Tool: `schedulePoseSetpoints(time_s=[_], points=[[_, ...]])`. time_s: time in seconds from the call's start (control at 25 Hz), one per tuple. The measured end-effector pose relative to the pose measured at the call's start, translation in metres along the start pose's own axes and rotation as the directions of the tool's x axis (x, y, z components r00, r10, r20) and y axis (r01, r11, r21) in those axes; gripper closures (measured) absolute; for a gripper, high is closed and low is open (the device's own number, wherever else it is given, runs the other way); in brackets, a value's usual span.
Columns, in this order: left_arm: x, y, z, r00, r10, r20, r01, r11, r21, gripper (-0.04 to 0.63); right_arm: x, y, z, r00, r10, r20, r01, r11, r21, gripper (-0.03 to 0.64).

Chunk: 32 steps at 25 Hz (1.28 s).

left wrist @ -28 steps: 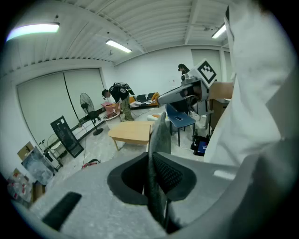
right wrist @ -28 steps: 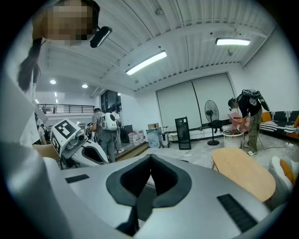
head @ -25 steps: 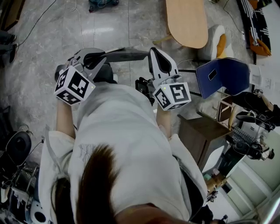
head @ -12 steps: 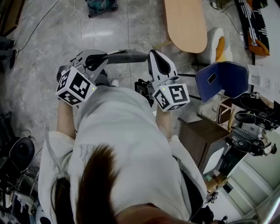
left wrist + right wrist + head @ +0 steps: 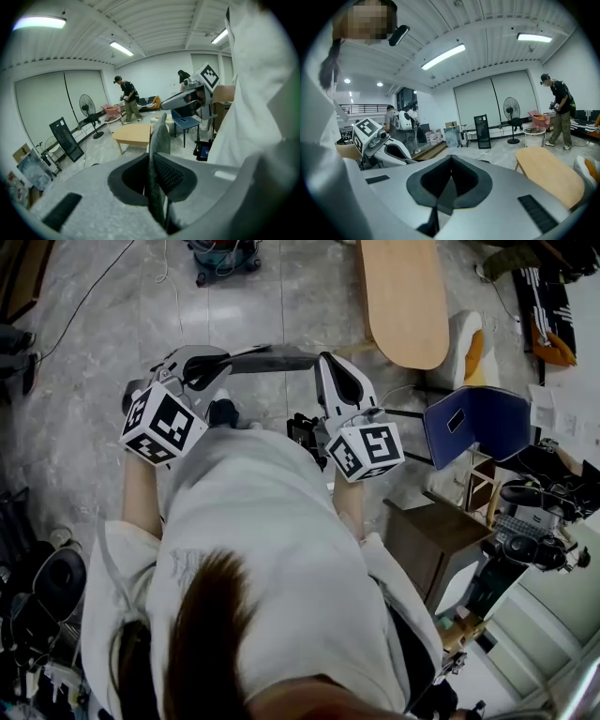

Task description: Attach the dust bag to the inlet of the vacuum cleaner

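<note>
**Dust bag** (image 5: 272,359): a flat grey piece held clear of the floor in front of the person. In the left gripper view it stands edge-on, rising straight out from between the jaws. In the head view it runs sideways from those jaws to the right gripper's tip; contact at that end cannot be confirmed.

**Left gripper** (image 5: 223,359): jaws clenched on the near end of the dust bag, both pads pressed against the fabric.

**Right gripper** (image 5: 328,360): jaws closed together, with nothing seen between them. It points forward, just beside the bag's free end.

**Surroundings:**
- A wooden table (image 5: 403,292) stands ahead of the right jaws, well apart.
- A blue chair (image 5: 478,418) stands to the outer side of the right gripper.
- A teal appliance (image 5: 225,251) sits on the floor far ahead of the left jaws; its type cannot be determined.
</note>
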<state>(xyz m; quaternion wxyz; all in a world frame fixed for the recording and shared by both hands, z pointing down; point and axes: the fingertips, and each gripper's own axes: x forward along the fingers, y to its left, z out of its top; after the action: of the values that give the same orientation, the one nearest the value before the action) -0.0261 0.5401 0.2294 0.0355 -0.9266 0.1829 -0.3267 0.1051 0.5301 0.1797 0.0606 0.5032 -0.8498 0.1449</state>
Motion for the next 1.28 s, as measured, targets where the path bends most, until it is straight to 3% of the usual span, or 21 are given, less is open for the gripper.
schedulePoseSetpoints(time_s=[0.36,0.72,1.28], points=[[-0.016,0.041,-0.027,0.999,0.034,-0.002,-0.034,0.999,-0.009,0.555,0.042,0.016,0.023,0.998,0.000,0.058,0.001,1.000,-0.020,0.615],[-0.021,0.083,-0.056,0.999,0.053,0.000,-0.053,0.997,-0.049,0.555,0.078,0.020,0.023,0.999,-0.023,0.027,0.024,1.000,-0.017,0.615],[0.030,0.139,-0.050,0.997,0.070,-0.023,-0.072,0.993,-0.097,0.555,0.132,-0.049,0.028,1.000,-0.023,-0.004,0.023,0.999,0.049,0.615]])
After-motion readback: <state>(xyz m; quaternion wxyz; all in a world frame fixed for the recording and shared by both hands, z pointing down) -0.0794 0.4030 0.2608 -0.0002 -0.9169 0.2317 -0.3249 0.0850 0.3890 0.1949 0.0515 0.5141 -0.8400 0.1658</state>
